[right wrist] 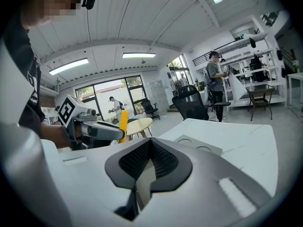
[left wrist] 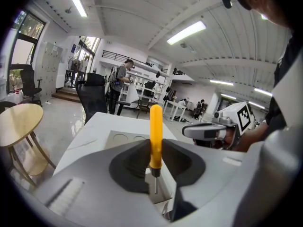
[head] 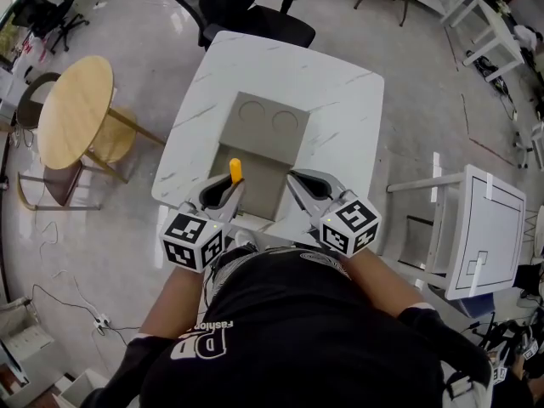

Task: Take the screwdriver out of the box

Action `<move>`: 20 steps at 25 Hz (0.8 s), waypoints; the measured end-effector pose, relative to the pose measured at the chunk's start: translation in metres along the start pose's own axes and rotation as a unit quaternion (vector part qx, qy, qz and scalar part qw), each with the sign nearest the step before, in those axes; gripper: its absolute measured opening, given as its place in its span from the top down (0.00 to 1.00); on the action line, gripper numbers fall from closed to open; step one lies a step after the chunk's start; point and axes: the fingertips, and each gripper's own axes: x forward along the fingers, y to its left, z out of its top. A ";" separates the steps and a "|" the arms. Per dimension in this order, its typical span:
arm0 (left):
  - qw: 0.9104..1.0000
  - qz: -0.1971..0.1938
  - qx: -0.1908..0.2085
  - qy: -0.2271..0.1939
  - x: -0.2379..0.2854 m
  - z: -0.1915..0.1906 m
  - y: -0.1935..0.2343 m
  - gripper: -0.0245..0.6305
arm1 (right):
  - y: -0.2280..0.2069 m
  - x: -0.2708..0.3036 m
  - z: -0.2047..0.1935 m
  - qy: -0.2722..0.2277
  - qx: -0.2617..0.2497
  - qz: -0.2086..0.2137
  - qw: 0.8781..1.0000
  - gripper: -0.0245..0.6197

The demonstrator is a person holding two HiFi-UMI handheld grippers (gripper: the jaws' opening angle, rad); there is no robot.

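Note:
An open cardboard box (head: 265, 177) sits on the white marble table (head: 340, 100), its flap (head: 270, 124) with two round marks laid back on the far side. My left gripper (head: 230, 189) is shut on the screwdriver (head: 235, 170), whose yellow handle points up over the box's left side. In the left gripper view the screwdriver (left wrist: 155, 136) stands upright between the shut jaws of the left gripper (left wrist: 153, 164), its thin metal shaft pointing down. My right gripper (head: 297, 182) hovers over the box's right side, shut and empty; the right gripper (right wrist: 150, 148) holds nothing.
A round wooden table (head: 75, 109) stands to the left and a black office chair (head: 246, 7) behind the marble table. A white frame stand (head: 484, 228) is at the right. People stand far off in the room.

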 end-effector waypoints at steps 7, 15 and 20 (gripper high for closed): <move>1.000 -0.006 0.009 -0.004 0.000 0.004 -0.005 0.75 | -0.001 -0.001 0.001 -0.002 -0.001 -0.006 1.000 0.97; 1.000 -0.007 0.010 -0.004 0.001 0.007 -0.008 0.75 | -0.003 -0.003 0.001 -0.005 0.002 -0.010 1.000 0.97; 1.000 -0.005 0.011 -0.006 0.000 0.009 -0.008 0.75 | -0.004 -0.003 0.002 -0.007 0.004 -0.011 1.000 0.97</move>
